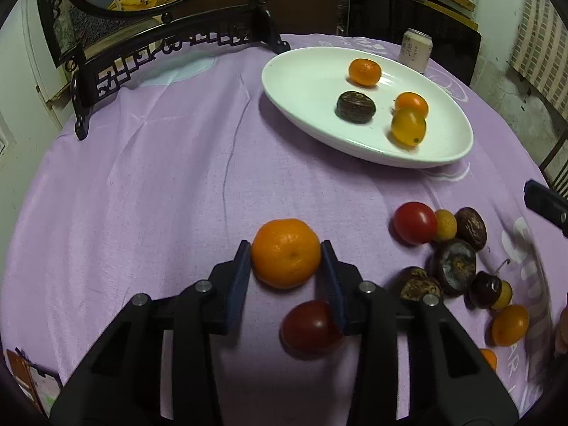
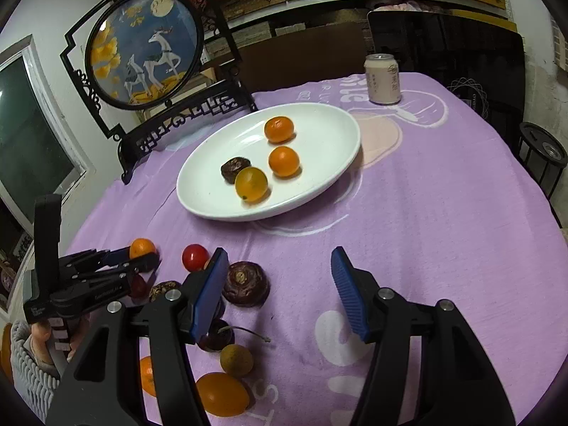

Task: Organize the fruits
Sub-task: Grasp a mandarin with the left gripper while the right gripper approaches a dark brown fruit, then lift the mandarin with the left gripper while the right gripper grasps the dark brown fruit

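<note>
My left gripper (image 1: 286, 250) is shut on a small orange mandarin (image 1: 286, 252) low over the purple cloth; it also shows in the right wrist view (image 2: 140, 254). A dark red tomato (image 1: 310, 325) lies under its right finger. A white oval plate (image 1: 301, 81) holds two oranges, a yellow fruit (image 1: 408, 126) and a dark brown fruit (image 1: 356, 105). Loose fruits lie at the right: a red tomato (image 1: 414, 223), several dark brown fruits (image 1: 455, 262), a cherry and small oranges. My right gripper (image 2: 278, 284) is open and empty above the cloth, right of a dark brown fruit (image 2: 245, 284).
A black ornamental stand with a round deer picture (image 2: 142, 49) stands at the table's back left. A pale drink can (image 2: 382, 78) stands behind the plate (image 2: 319, 124). A dark chair back (image 2: 447, 56) is beyond the table. A phone (image 1: 39, 387) lies at the near left edge.
</note>
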A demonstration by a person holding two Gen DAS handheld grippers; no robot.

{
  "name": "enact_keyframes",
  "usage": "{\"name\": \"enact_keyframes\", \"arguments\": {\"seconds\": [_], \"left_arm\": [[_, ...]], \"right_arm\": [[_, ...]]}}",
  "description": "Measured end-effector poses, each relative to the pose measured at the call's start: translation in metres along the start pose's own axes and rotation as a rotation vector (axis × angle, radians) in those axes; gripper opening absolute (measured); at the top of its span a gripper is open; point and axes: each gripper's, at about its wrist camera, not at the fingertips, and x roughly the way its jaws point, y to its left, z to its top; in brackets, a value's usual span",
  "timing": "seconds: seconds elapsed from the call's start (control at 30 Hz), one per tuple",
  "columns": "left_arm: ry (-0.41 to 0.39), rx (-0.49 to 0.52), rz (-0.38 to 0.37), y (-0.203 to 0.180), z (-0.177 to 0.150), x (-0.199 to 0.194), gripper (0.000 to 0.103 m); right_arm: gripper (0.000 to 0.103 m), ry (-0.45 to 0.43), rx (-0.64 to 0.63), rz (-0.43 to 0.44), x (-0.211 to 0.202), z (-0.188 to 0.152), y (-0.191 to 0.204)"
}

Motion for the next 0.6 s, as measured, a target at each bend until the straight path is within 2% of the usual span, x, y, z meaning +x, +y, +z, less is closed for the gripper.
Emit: {"name": "enact_keyframes", "arguments": {"seconds": [0.47,0.6], "left_arm": [[-0.025,-0.032,-0.015,0.006,0.004,-0.010,0.038],[-0.019,-0.021,-0.015,0.003,0.003,-0.008,0.038]], "right_arm": [[0.060,0.077,-0.078,0.012,0.024,-0.014,0.018],[0.051,0.097,-0.084,0.013,0.033,-0.015,0.020]]}}
